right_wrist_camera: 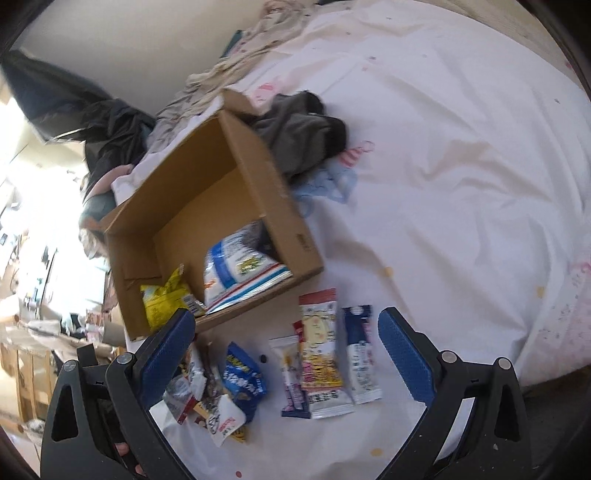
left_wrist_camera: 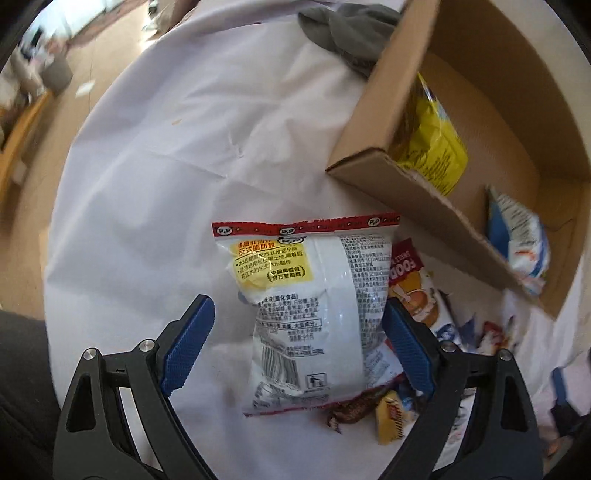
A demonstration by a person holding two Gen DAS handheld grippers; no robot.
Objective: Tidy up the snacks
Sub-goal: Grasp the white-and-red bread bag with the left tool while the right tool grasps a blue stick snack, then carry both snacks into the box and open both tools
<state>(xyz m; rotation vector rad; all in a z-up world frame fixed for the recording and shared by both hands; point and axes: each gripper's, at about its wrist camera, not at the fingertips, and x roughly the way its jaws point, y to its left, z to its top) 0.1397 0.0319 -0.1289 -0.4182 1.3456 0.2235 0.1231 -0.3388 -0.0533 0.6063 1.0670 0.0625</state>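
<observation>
A white snack bag (left_wrist_camera: 332, 280) with a red top strip and a yellow label lies flat on the white sheet. My left gripper (left_wrist_camera: 297, 310) points down over it, open, with the bag between its blue pads; the left pad stands apart from it. An open cardboard box (left_wrist_camera: 369, 162) (right_wrist_camera: 258, 177) holds a yellow bag (left_wrist_camera: 432, 144) (right_wrist_camera: 162, 299) and a blue-and-white bag (left_wrist_camera: 517, 243) (right_wrist_camera: 236, 269). My right gripper (right_wrist_camera: 286, 319) hangs open and empty above three stick packs (right_wrist_camera: 321, 350), a blue packet (right_wrist_camera: 242, 380) and a heap of small wrappers (right_wrist_camera: 199, 391).
A grey cloth (left_wrist_camera: 347, 33) (right_wrist_camera: 295, 129) lies against the box's far side. A black bag (right_wrist_camera: 92, 114) sits by the wall. Small wrapped snacks (left_wrist_camera: 391, 417) lie beside the white bag. The bed's edge drops to the wooden floor (left_wrist_camera: 92, 92) on the left.
</observation>
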